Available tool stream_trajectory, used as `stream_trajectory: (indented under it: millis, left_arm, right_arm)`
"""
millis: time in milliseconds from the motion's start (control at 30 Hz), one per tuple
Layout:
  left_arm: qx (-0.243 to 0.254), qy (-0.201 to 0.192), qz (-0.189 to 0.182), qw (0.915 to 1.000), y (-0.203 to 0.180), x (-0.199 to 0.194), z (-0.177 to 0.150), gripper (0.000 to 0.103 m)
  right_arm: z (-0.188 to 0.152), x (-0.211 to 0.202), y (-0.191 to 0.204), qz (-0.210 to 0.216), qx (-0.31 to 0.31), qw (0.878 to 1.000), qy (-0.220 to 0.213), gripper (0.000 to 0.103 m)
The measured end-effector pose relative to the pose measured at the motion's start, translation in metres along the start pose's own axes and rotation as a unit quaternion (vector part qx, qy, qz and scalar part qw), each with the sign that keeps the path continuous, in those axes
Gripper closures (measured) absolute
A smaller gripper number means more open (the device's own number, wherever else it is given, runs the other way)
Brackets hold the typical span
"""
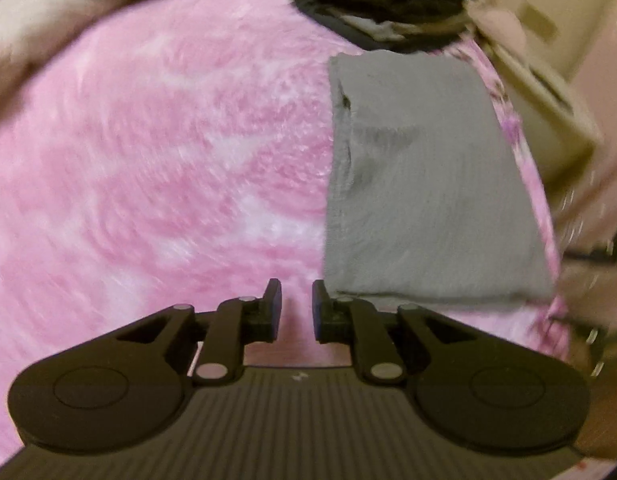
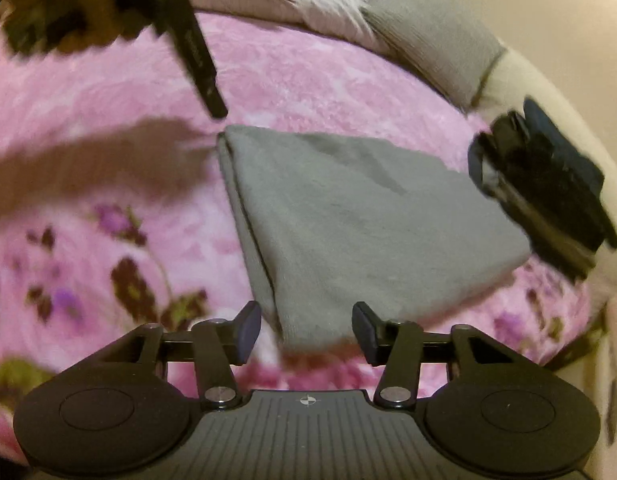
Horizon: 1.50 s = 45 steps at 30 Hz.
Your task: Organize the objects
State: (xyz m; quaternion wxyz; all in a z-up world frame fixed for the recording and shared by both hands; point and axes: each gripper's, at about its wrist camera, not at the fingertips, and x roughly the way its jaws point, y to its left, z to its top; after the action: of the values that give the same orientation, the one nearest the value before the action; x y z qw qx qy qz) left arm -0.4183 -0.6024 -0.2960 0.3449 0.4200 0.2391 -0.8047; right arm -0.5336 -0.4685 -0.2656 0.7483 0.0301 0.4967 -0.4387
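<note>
pink fluffy blanket (image 1: 148,140) covers bed, folded grey cloth (image 2: 368,220) lies flat on it, dark folded stack (image 2: 548,192) just past it. right gripper (image 2: 307,330) half open, cloth corner between fingers, not pinched. left gripper (image 1: 296,308) nearly closed, empty, beside cloth. no readable writing, too blurry

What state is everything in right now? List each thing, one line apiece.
grey cloth: folded, lying flat on the blanket.
dark clothes: folded in a stack, at the blanket's edge, beside the grey cloth.
pink blanket: spread out flat.
left gripper: all but shut, empty, above the blanket.
right gripper: open, pads either side of the grey cloth's near corner, not pressing it.
</note>
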Motion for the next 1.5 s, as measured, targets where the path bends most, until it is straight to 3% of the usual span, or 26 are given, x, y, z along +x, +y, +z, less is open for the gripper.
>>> stream_trajectory:
  millis: [67, 133, 233, 267, 300, 333, 367, 500, 567, 667, 733, 767, 800, 867, 933, 967, 1000, 1067, 1100, 1200, 1267, 1333, 1400, 1467, 1500]
  left_arm:
    - [0.062, -0.009, 0.011, 0.9980, -0.008, -0.007, -0.003, 0.092]
    - [0.136, -0.013, 0.020, 0.9904, -0.021, -0.010, -0.009, 0.085]
    - [0.237, -0.027, 0.025, 0.9707, -0.044, -0.008, -0.021, 0.060]
    - [0.275, -0.033, 0.025, 0.9607, -0.053, -0.007, -0.026, 0.045]
    - [0.323, -0.046, 0.035, 0.9446, -0.064, -0.006, -0.034, 0.037]
    - [0.365, -0.057, 0.045, 0.9280, -0.073, -0.004, -0.042, 0.025]
    - [0.414, -0.071, 0.050, 0.9061, -0.084, -0.002, -0.051, 0.020]
    - [0.562, -0.103, 0.066, 0.8180, -0.112, 0.016, -0.078, 0.017]
    - [0.604, -0.112, 0.082, 0.7850, -0.118, 0.027, -0.082, 0.018]
    - [0.634, -0.115, 0.092, 0.7594, -0.118, 0.042, -0.082, 0.032]
    - [0.649, -0.110, 0.105, 0.7459, -0.117, 0.049, -0.080, 0.064]
    - [0.651, -0.109, 0.110, 0.7436, -0.116, 0.050, -0.079, 0.079]
    - [0.649, -0.107, 0.106, 0.7460, -0.116, 0.049, -0.076, 0.083]
    - [0.644, -0.108, 0.098, 0.7510, -0.115, 0.043, -0.071, 0.085]
    - [0.633, -0.109, 0.087, 0.7615, -0.110, 0.035, -0.061, 0.086]
    - [0.626, -0.109, 0.078, 0.7680, -0.109, 0.031, -0.056, 0.086]
    - [0.616, -0.106, 0.069, 0.7773, -0.107, 0.028, -0.051, 0.086]
    - [0.597, -0.102, 0.058, 0.7933, -0.106, 0.024, -0.041, 0.086]
    - [0.590, -0.100, 0.054, 0.7992, -0.105, 0.023, -0.037, 0.086]
    - [0.562, -0.093, 0.034, 0.8214, -0.103, 0.017, -0.027, 0.086]
    - [0.544, -0.088, 0.018, 0.8341, -0.101, 0.014, -0.020, 0.087]
    - [0.521, -0.083, 0.004, 0.8493, -0.099, 0.012, -0.010, 0.087]
    - [0.513, -0.082, -0.001, 0.8542, -0.097, 0.009, -0.008, 0.087]
    - [0.509, -0.081, -0.002, 0.8570, -0.097, 0.007, -0.006, 0.087]
    - [0.511, -0.082, -0.002, 0.8558, -0.098, 0.006, -0.007, 0.087]
  right_arm:
    - [-0.002, 0.006, 0.012, 0.003, -0.052, 0.999, -0.001, 0.056]
    - [-0.005, 0.019, 0.024, -0.012, -0.106, 0.994, 0.006, 0.056]
    - [-0.014, 0.038, 0.029, -0.024, -0.144, 0.989, 0.009, 0.057]
    - [-0.015, 0.039, 0.029, -0.028, -0.150, 0.988, 0.004, 0.065]
    - [-0.014, 0.040, 0.028, -0.034, -0.155, 0.987, 0.007, 0.078]
    - [-0.012, 0.037, 0.022, -0.026, -0.142, 0.989, 0.009, 0.079]
    - [-0.008, 0.034, 0.017, -0.021, -0.129, 0.991, 0.009, 0.082]
    - [0.007, 0.012, -0.007, -0.005, -0.087, 0.996, -0.001, 0.084]
    - [0.015, 0.001, -0.018, 0.003, -0.073, 0.997, -0.008, 0.084]
    - [0.026, -0.014, -0.035, 0.012, -0.041, 0.999, -0.015, 0.084]
    - [0.031, -0.021, -0.041, 0.014, -0.033, 0.999, -0.018, 0.084]
    - [0.031, -0.023, -0.042, 0.013, -0.031, 0.999, -0.018, 0.084]
    - [0.029, -0.026, -0.041, 0.011, -0.026, 0.999, -0.015, 0.084]
    - [0.023, -0.027, -0.039, 0.015, -0.027, 0.999, -0.014, 0.084]
    - [0.012, -0.028, -0.033, 0.014, -0.033, 0.999, -0.018, 0.084]
    - [0.005, -0.027, -0.028, 0.008, -0.039, 0.999, -0.019, 0.078]
    - [-0.003, -0.025, -0.021, -0.001, -0.053, 0.998, -0.017, 0.059]
    - [-0.017, -0.022, -0.006, -0.037, -0.091, 0.995, -0.028, 0.034]
    - [-0.023, -0.020, 0.002, -0.048, -0.114, 0.992, -0.039, 0.033]
    - [-0.029, -0.010, 0.016, -0.051, -0.138, 0.988, -0.053, 0.033]
    - [-0.031, -0.002, 0.026, -0.078, -0.169, 0.980, -0.073, 0.033]
    - [-0.032, 0.010, 0.028, -0.127, -0.198, 0.968, -0.087, 0.047]
    - [-0.033, 0.019, 0.025, -0.144, -0.206, 0.964, -0.087, 0.062]
    - [-0.033, 0.020, 0.025, -0.134, -0.209, 0.965, -0.083, 0.081]
    - [-0.030, 0.016, 0.022, -0.121, -0.193, 0.970, -0.079, 0.083]
